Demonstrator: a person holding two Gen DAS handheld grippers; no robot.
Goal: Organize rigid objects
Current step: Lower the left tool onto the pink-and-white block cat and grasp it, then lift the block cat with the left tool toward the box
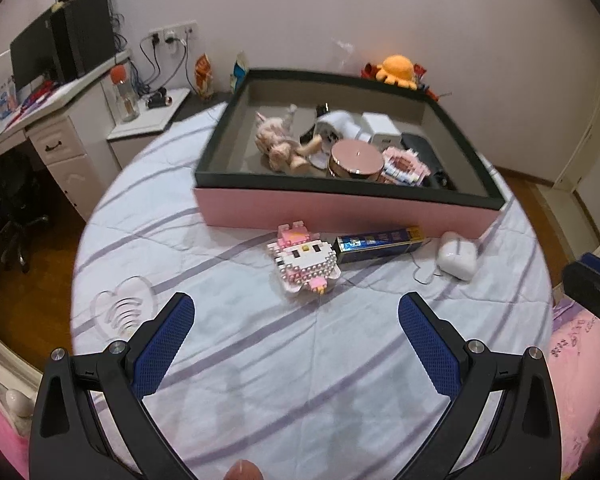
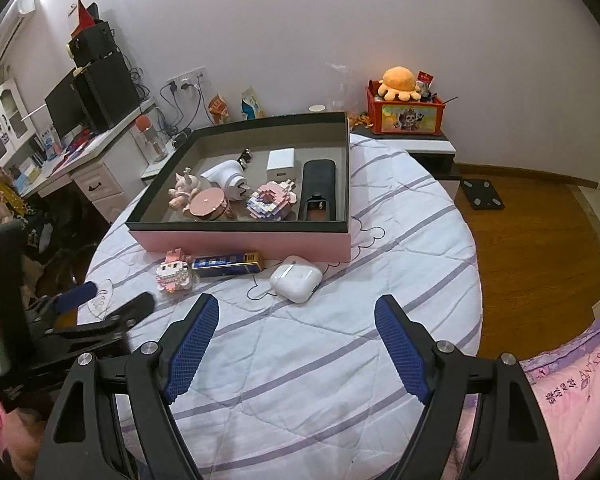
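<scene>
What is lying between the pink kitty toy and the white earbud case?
A blue and gold box lies on the bedsheet between the pink kitty toy and the white earbud case. Both wrist views show it.

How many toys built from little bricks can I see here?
2. A white and pink cat lies on the bed in front of the box; a pink ring-shaped one sits inside it. Others may be hidden.
</scene>
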